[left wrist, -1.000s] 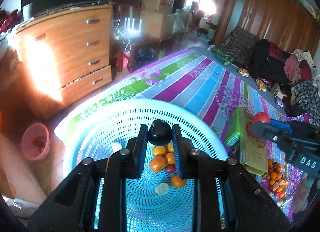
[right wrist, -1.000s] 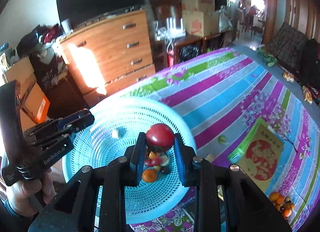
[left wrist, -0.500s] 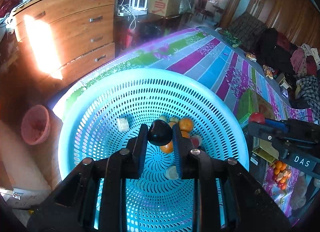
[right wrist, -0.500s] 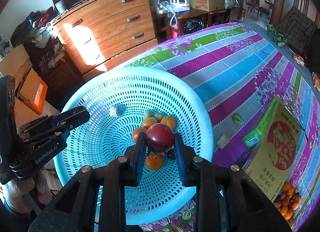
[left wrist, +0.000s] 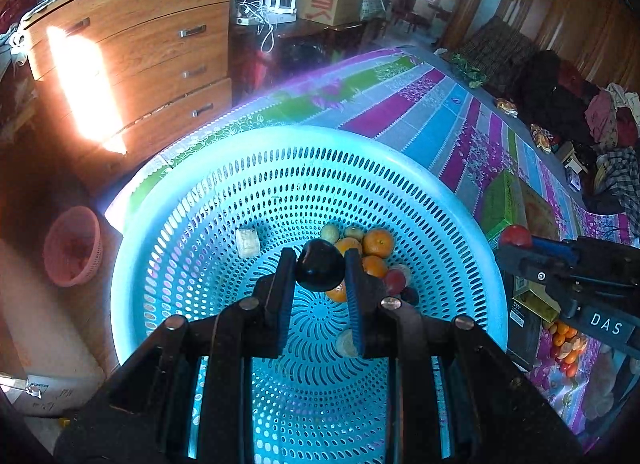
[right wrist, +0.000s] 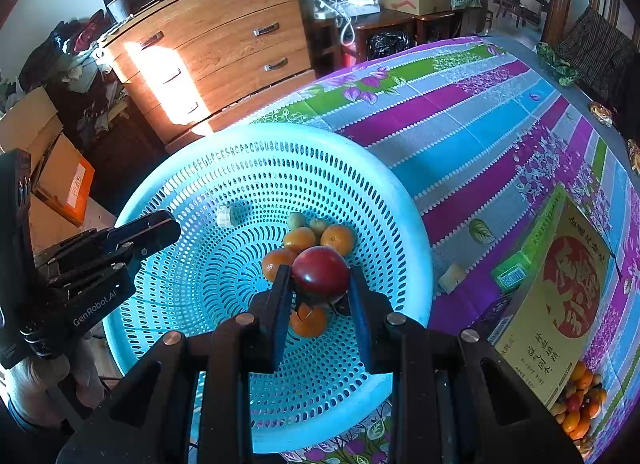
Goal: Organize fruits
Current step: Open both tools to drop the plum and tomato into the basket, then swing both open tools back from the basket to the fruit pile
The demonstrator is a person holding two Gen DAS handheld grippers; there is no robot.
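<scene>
- holding oranges, small green fruits and a pale chunk, the blue basket sits on the striped desk
- left tongs pinching a dark plum above the basket
- right tongs pinching a red plum above the oranges
- tongs read "genrobot.ai" and "das"

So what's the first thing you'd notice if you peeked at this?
The big blue basket on the stripy tablecloth, with oranges piled in its middle. Each tool hangs over it, pinching a fruit: the left tool a dark plum, the right tool a red fruit.
</scene>
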